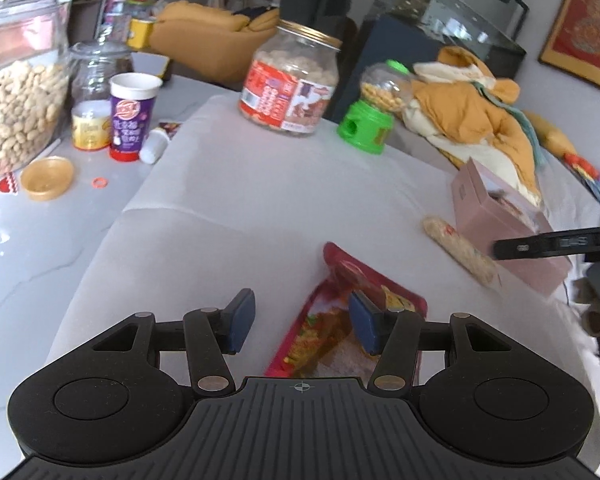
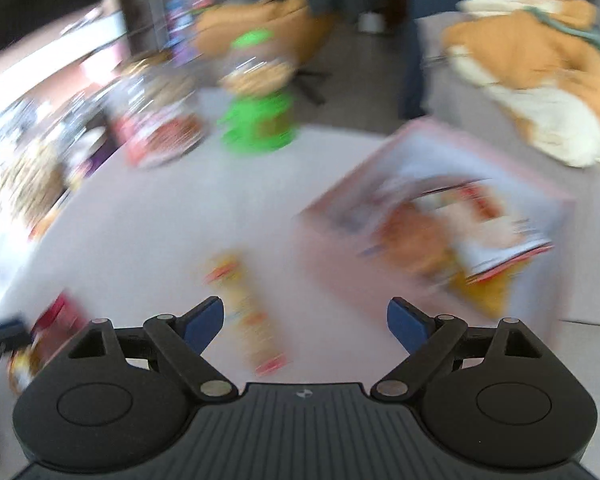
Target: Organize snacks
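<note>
A red snack packet (image 1: 332,320) lies flat on the white cloth, and my left gripper (image 1: 302,322) hovers over it, open, with its right pad above the packet. A long thin snack stick (image 1: 460,250) rests beside the pink box (image 1: 496,216), which has packets inside it. In the blurred right wrist view my right gripper (image 2: 306,326) stands wide open with nothing gripped. The snack stick (image 2: 248,312) lies on the cloth just below its left finger, and the pink box (image 2: 432,216) is ahead to the right. A right-gripper finger (image 1: 556,244) reaches in front of the box.
At the back stand a red-labelled plastic jar (image 1: 292,80) and a green candy dispenser (image 1: 374,112). To the left are a big peanut jar (image 1: 16,108), a purple cup (image 1: 132,116) and a gold lid (image 1: 46,178). An orange garment (image 1: 480,112) is heaped behind the box.
</note>
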A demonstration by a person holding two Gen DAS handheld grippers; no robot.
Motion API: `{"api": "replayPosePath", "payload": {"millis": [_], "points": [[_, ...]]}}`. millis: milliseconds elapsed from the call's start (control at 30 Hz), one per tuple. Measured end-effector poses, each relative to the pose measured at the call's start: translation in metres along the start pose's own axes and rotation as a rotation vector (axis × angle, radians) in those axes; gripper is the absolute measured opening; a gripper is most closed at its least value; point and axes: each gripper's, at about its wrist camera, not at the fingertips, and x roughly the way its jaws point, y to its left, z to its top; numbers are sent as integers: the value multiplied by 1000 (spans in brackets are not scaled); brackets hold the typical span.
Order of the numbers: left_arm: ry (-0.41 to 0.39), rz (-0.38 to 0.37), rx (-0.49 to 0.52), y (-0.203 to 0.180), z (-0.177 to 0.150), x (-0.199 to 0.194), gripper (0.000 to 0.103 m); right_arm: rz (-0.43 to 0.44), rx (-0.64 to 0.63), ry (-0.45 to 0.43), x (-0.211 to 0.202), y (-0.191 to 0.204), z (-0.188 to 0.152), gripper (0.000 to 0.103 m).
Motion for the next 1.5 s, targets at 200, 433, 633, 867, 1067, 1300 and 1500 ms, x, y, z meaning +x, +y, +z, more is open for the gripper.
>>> {"api": "replayPosePath", "payload": {"millis": [200, 433, 633, 867, 1067, 1300, 1500], "points": [[35, -22, 92, -20, -5, 5, 58, 49, -16, 61, 36, 41, -11, 90], [80, -158, 65, -33, -6, 17, 58, 8, -132, 47, 42, 64, -28, 89], [96, -218, 51, -43, -5, 24, 57, 48, -43, 44, 30, 42, -26, 74], [-23, 37, -79, -3, 12, 4, 57, 158, -4, 66, 11, 72, -43, 86], [-42, 61, -106, 1, 16, -7, 57, 170, -69, 67, 24, 139, -55, 103], [-19, -8, 39, -37, 16, 3, 57, 105, -176, 3, 10, 143, -72, 81], [25, -117, 253, -104, 23, 47, 57, 47, -113, -21, -24, 70, -108, 82]]}}
